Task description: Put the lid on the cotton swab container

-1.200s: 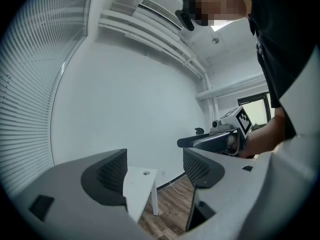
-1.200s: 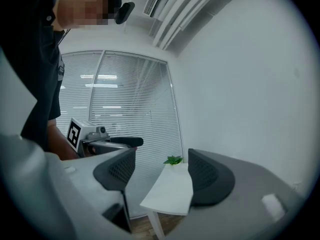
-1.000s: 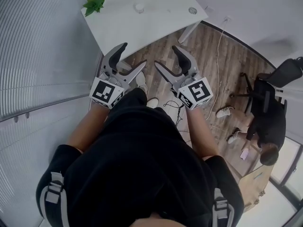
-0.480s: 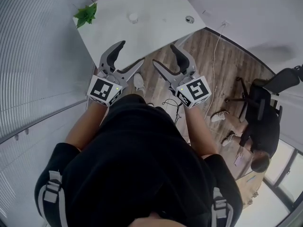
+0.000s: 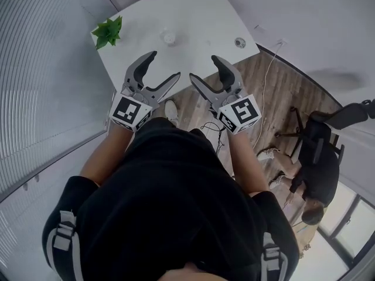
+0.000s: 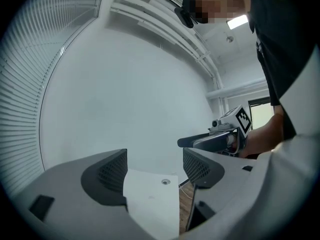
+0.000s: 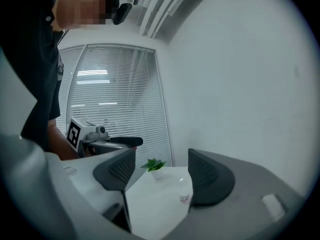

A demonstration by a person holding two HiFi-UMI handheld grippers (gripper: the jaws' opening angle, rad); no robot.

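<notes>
- Over the last second the table has slid lower in the head view. The person is still approaching and no grasp has started.
- Left gripper and right gripper stay wide open, both empty.
- Container: a small pale cylinder, upright mid-table, well ahead of both claws.
- Small round disc by the table's right edge may be the lid; I can't tell.
- Table is matte white and flat; the floor looks like wood plank.
- Jaws are grey plastic with dark ribbed pads.

No readable text, label, brand, number or sign on anything in any view.
</notes>
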